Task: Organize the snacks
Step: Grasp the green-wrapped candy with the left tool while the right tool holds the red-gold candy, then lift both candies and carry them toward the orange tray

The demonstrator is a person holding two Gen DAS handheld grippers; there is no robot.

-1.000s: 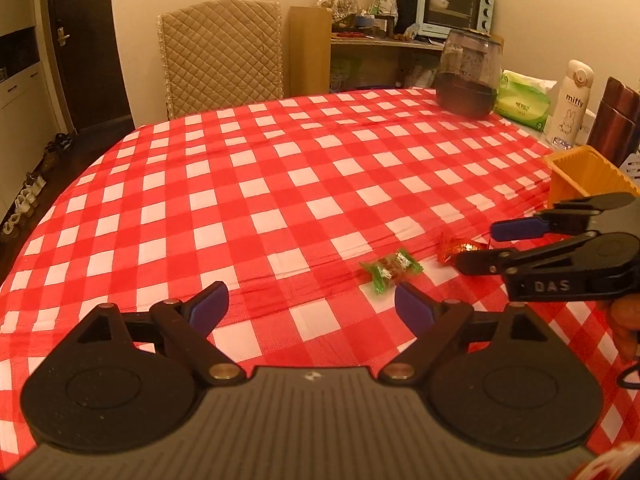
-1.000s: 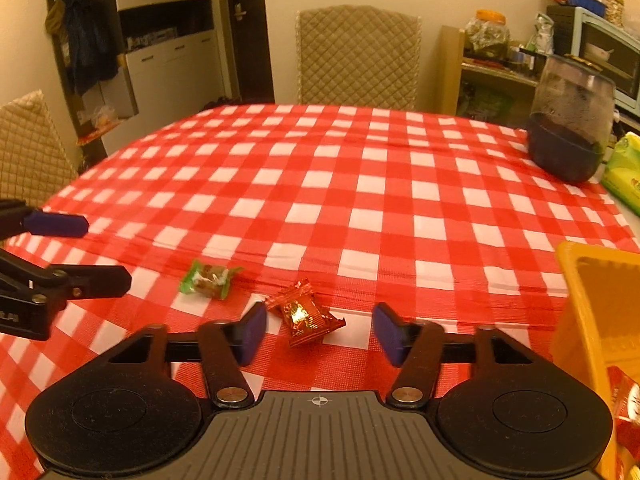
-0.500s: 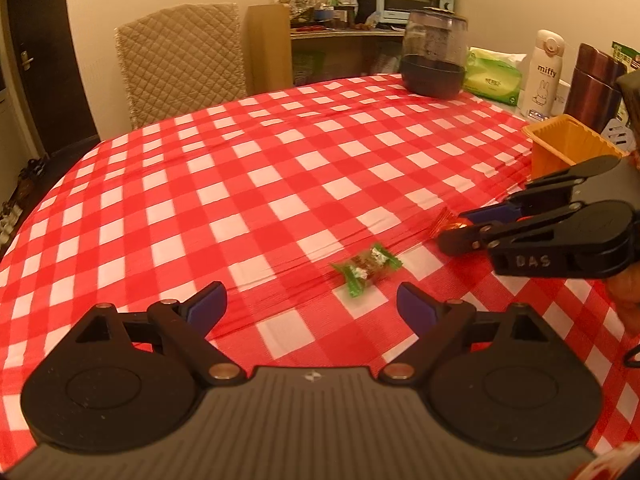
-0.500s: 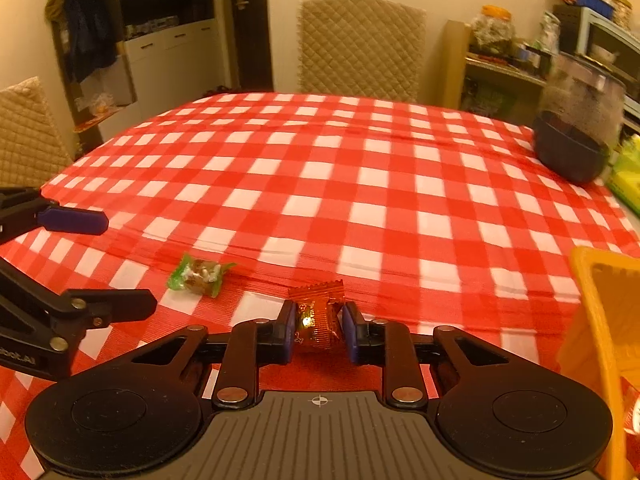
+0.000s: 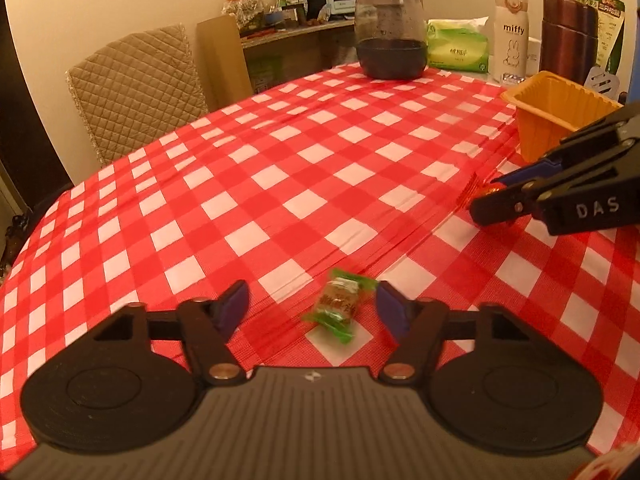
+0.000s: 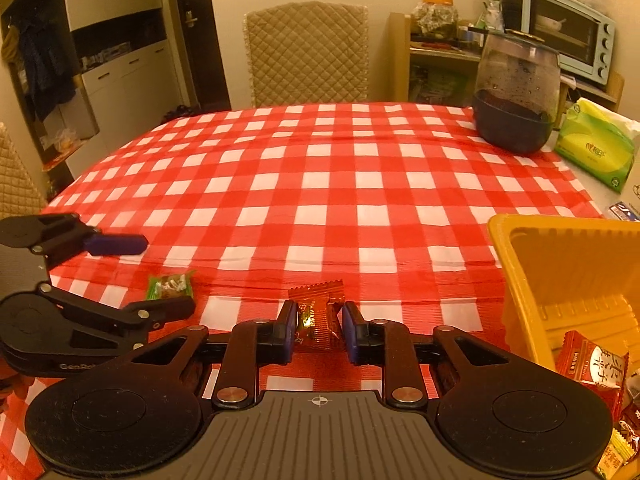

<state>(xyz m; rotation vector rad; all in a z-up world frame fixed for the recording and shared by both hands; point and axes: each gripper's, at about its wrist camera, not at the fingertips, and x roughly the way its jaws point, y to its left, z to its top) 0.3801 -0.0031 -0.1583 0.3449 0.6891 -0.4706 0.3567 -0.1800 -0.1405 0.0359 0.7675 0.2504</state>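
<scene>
- The right gripper (image 6: 319, 330) has its blue pads pinched on a red candy (image 6: 318, 318); the wrapper's crimped top edge sticks up above the fingertips, just over the checked cloth (image 6: 320, 184).
- Seen from the left camera, that same gripper (image 5: 486, 200) reaches in from the right edge, with the red wrapper only partly visible between its tips.
- The left gripper (image 5: 312, 306) is low over the cloth (image 5: 280, 184) and its jaws are closing, with a green candy (image 5: 340, 306) lying between them on the table.
- Its pads do not press the wrapper yet; the right-hand pad is just beside one end of the candy, while the other pad stands well apart.
- From the right camera the green candy (image 6: 170, 286) lies flat between the two fingers of the left gripper (image 6: 168, 276), near the front edge of the table.
- A yellow bin (image 6: 560, 264) stands to the right of the red candy, close by; several wrapped snacks (image 6: 592, 364) already lie inside it at the near end.
- In the left view the bin (image 5: 556, 116) sits just behind the right gripper.
- Farther back stands a dark glass jar (image 6: 516, 96), with a green tissue pack (image 6: 596, 146) beside it.
- A quilted chair (image 6: 306, 52) stands at the far side of the table.
</scene>
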